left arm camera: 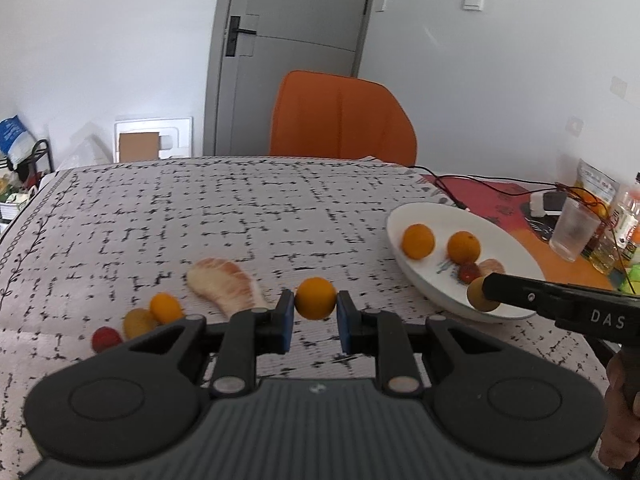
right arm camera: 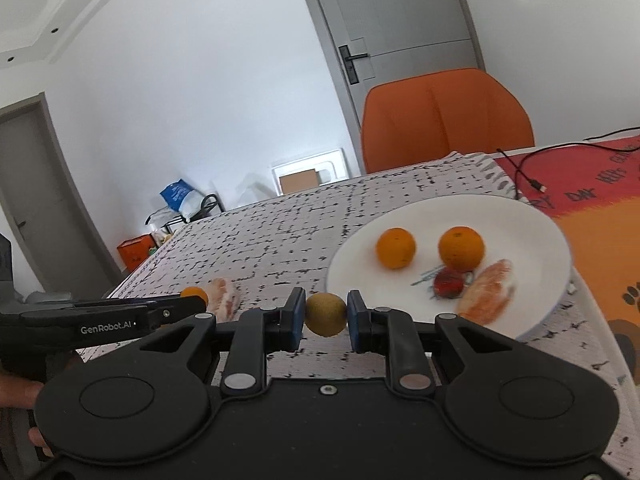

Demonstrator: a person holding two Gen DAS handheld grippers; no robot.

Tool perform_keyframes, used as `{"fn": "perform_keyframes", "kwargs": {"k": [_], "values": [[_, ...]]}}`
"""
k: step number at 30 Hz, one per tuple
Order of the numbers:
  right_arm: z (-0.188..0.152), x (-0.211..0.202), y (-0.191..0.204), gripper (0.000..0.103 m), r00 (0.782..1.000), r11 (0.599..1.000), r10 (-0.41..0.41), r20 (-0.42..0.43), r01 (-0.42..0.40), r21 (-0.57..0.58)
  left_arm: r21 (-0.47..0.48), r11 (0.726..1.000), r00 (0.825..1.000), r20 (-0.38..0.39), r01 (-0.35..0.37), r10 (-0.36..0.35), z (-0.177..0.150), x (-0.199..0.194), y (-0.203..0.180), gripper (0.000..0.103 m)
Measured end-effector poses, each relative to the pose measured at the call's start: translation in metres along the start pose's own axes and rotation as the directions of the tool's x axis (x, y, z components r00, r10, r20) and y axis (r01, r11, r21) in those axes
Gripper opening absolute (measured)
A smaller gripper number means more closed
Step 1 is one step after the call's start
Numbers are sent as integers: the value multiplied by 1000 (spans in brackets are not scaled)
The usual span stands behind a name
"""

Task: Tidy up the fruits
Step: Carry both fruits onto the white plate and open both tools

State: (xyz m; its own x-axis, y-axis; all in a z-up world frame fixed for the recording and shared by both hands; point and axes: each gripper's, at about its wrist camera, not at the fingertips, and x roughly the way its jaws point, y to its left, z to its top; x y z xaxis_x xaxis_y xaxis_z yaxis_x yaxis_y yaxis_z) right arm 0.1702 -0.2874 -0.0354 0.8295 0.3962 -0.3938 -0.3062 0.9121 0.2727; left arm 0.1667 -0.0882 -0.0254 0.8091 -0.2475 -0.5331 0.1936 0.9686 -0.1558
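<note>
Your left hand-held gripper [left arm camera: 316,314] pinches a small orange fruit [left arm camera: 315,298] between its blue pads, lifted clear of the worktop [left arm camera: 200,208], likely so it can travel to the white plate [left arm camera: 516,240] without dragging on the patterned cloth. Your right hand-held gripper [right arm camera: 326,316] pinches a dull yellow-green fruit [right arm camera: 326,314] the same way; in the left wrist view it sits at the plate's near rim, so you seem close to setting it down. The plate already collects two oranges [right arm camera: 395,248] [right arm camera: 461,249], a red fruit [right arm camera: 449,283] and a peeled pink segment [right arm camera: 486,292], grouped toward its right side, which leaves open room on the near left for what you carry. Waiting on the cloth, left of your left gripper: a larger peeled segment [left arm camera: 226,286], a small orange one [left arm camera: 166,307], a yellowish one [left arm camera: 138,322] and a red one [left arm camera: 106,339], bunched close together. Writing: "GenRobot.AI" on the left gripper's side, seen from the right wrist; "DAS" on the right gripper's side. The red mat [right arm camera: 580,176] carries large lettering, only partly legible, perhaps "DAY". Bottle labels at far right are too blurred to read.
</note>
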Motion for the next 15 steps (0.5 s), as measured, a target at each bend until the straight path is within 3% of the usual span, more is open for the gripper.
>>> {"fn": "perform_keyframes", "kwargs": {"k": [15], "values": [[0, -17, -36, 21, 997, 996, -68, 38, 66, 54, 59, 996, 998, 12, 66, -67, 10, 9, -41, 21]]}}
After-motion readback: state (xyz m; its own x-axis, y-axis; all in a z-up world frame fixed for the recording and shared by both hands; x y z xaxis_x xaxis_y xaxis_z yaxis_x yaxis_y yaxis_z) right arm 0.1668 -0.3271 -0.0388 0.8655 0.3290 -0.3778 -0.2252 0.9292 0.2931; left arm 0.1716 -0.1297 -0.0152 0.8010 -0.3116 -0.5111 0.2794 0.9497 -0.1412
